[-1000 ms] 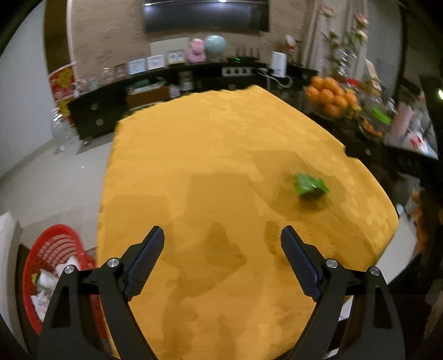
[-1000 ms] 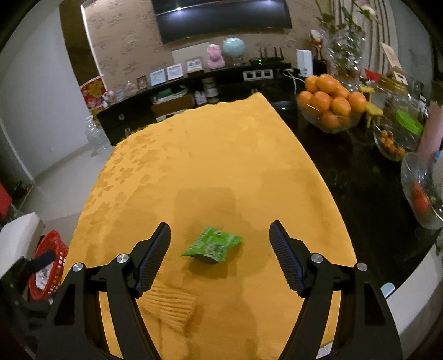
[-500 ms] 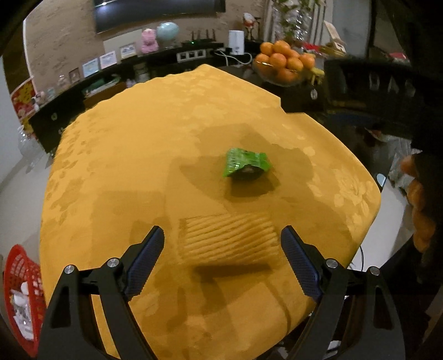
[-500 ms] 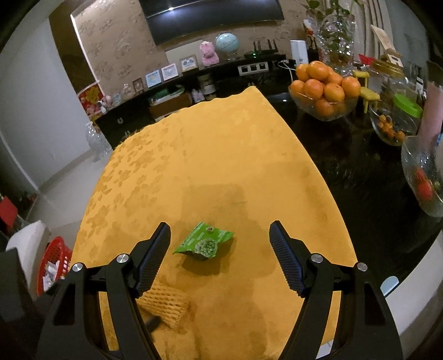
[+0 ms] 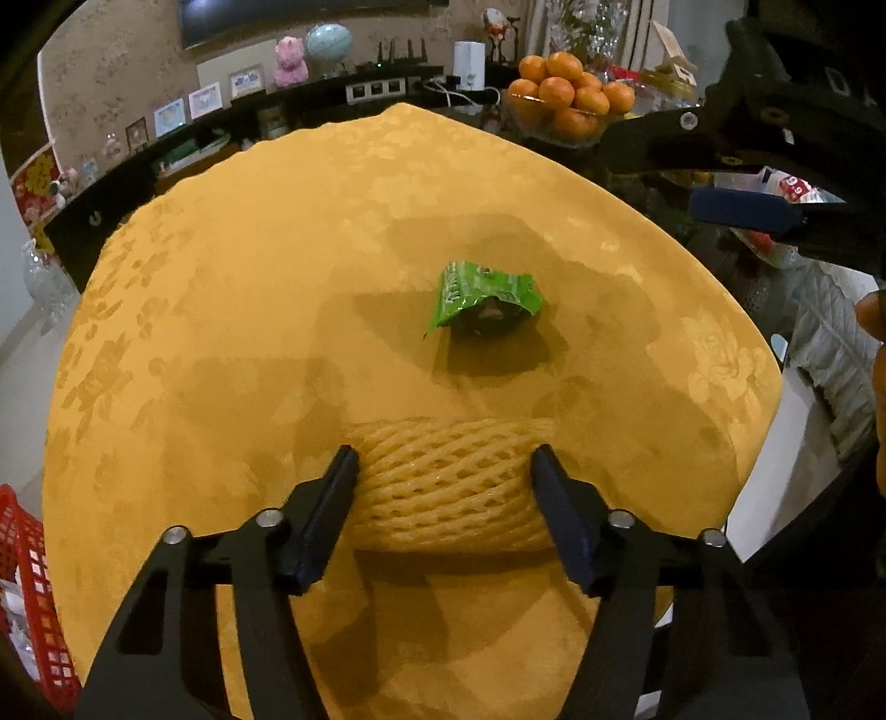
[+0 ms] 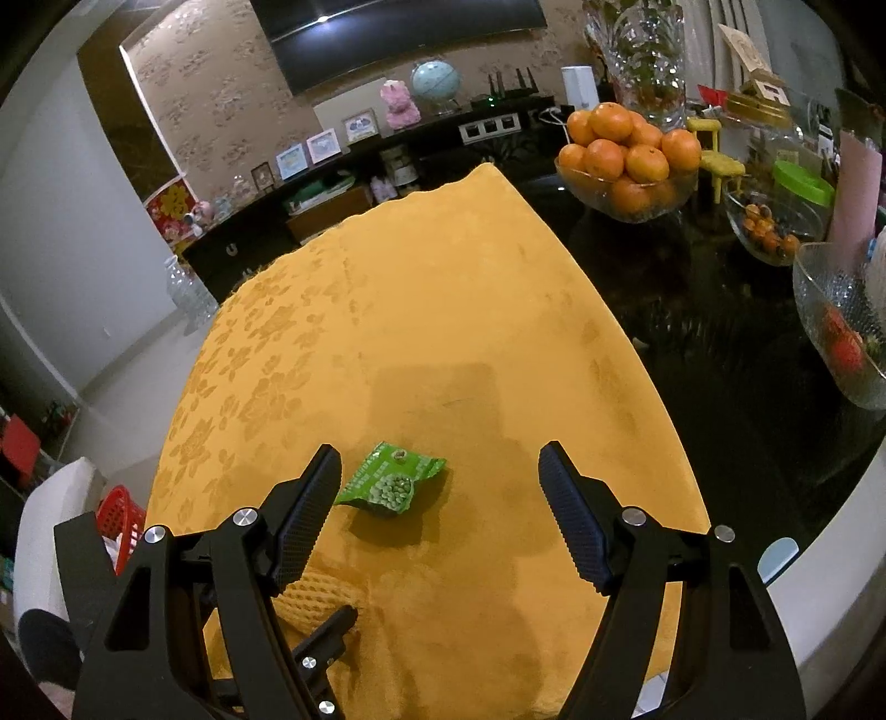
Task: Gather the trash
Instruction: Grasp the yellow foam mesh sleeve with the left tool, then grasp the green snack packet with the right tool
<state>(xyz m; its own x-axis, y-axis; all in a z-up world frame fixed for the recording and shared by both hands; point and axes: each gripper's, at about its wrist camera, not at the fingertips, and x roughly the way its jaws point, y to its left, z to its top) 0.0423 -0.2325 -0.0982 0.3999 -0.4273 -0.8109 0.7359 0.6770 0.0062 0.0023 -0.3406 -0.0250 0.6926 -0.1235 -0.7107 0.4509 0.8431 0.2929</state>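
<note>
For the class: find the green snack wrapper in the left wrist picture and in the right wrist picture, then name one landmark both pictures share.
Left wrist view: green snack wrapper lies mid-picture on the yellow tablecloth, beyond the foam fruit net.
Right wrist view: it lies low, left of centre, ahead of the right gripper, nearer its left finger.
Shared landmark: the bowl of oranges, upper right in both.

The room was dim and warm-toned, and soft overlapping shadows fell on the yellow cloth (image 5: 277, 310) over the bench. Both fisheye views bent strongly toward dark, vignetted corners. A glare streak lay on the wall screen (image 6: 398, 33), while the foreground stayed sharp.
</note>
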